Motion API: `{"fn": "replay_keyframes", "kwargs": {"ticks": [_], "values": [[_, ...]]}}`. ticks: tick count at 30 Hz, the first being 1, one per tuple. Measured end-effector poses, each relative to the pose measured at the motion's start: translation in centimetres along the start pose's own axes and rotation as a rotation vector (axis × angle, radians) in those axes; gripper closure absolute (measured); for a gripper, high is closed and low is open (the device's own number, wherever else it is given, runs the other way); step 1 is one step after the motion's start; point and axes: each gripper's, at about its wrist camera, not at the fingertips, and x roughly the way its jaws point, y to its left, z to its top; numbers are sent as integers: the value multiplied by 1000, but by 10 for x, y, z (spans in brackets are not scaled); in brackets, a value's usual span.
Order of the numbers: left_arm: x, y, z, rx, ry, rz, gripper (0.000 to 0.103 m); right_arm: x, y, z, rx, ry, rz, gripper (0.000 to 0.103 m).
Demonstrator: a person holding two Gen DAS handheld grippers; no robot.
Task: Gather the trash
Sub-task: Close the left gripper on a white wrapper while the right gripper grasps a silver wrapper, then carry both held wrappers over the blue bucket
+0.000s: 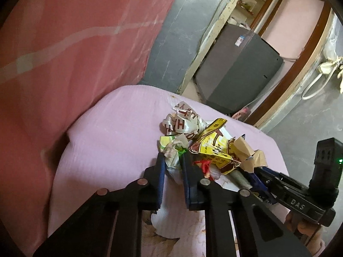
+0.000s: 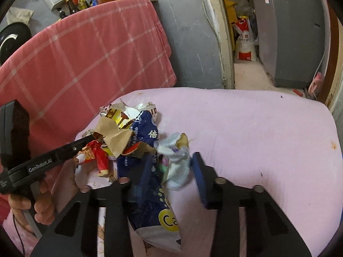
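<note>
1. Trash pile (image 1: 205,145) sits on the pink bed (image 1: 111,128), bunched for one scoop.
2. My left gripper (image 1: 173,160) pinches a white wrapper (image 1: 171,160).
3. Right gripper (image 2: 171,167) clamps the blue bag (image 2: 148,192) and tissue (image 2: 178,165).

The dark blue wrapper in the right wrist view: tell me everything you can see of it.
The dark blue wrapper is a crumpled, glossy, plastic-looking bag with white Chinese characters, small white dots and a yellow circle lettered "Ca" near its lower end. It lies lengthwise on the pink sheet, its far end under torn brown paper in the trash pile, a crumpled white wad against its right side. It runs between the fingers of the right gripper, which look pressed on it and the wad together.
</note>
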Motion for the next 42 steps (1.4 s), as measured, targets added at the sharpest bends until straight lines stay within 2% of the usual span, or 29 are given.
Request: {"fn": "replay_keyframes", "kwargs": {"ticks": [5,9,18,24,28,35,42], "values": [[-9,-5,-3,-17,-21,10,94,-6,-7,-1,42,-28,11,91],[-17,-13,-9,-25,-52,16,95,-16,-6,-5,39,-62,9,96],[-50,-28,-26,-20,-152,36,97,-53,-15,-21,76,-183,56,96],[-68,-61,-42,80,-259,34,97,-91,-7,-30,57,-318,63,96],[-73,-91,-47,136,-332,-8,97,-121,0,-37,12,-433,20,96],[-81,-169,-50,287,-451,-111,97,-183,-7,-44,-33,-613,-92,96],[-81,-245,-57,378,-514,-260,97,-245,-35,-56,-58,-752,-269,96]]}}
